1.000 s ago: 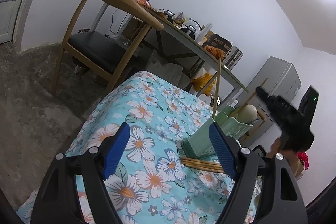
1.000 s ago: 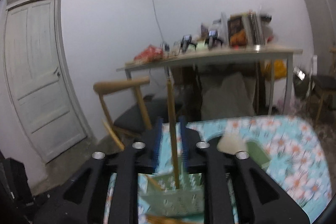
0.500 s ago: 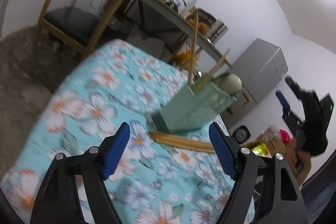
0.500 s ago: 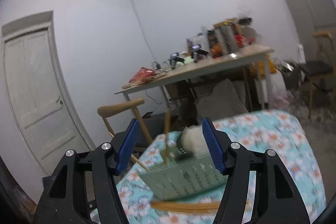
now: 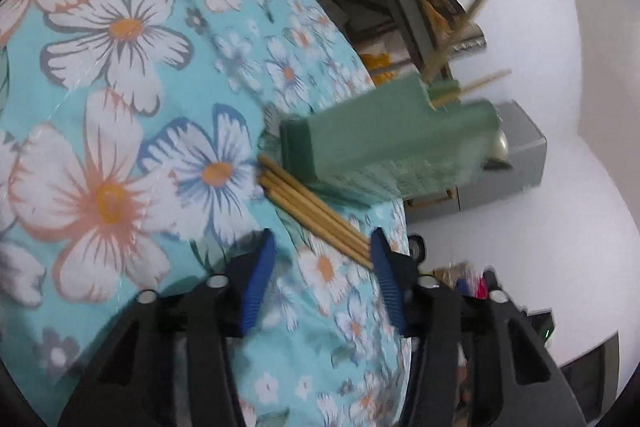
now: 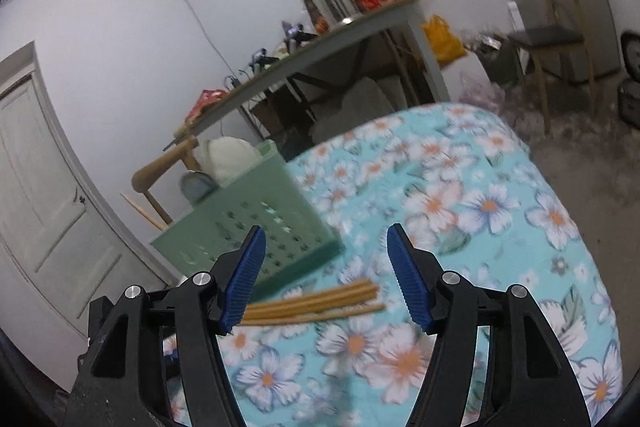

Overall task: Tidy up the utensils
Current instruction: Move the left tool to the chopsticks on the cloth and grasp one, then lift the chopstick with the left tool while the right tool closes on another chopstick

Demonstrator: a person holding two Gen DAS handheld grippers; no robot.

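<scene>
No legible text or labels anywhere.

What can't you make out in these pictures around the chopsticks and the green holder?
- Chopsticks: left wrist view, the near ends are hidden behind the left gripper; right wrist view, one end lies behind a finger of the right gripper.
- Holder: motion blur in both views; its inside and compartments cannot be read.
- Pale round thing in the holder: blurred and part hidden by the rim, not identifiable.
</scene>
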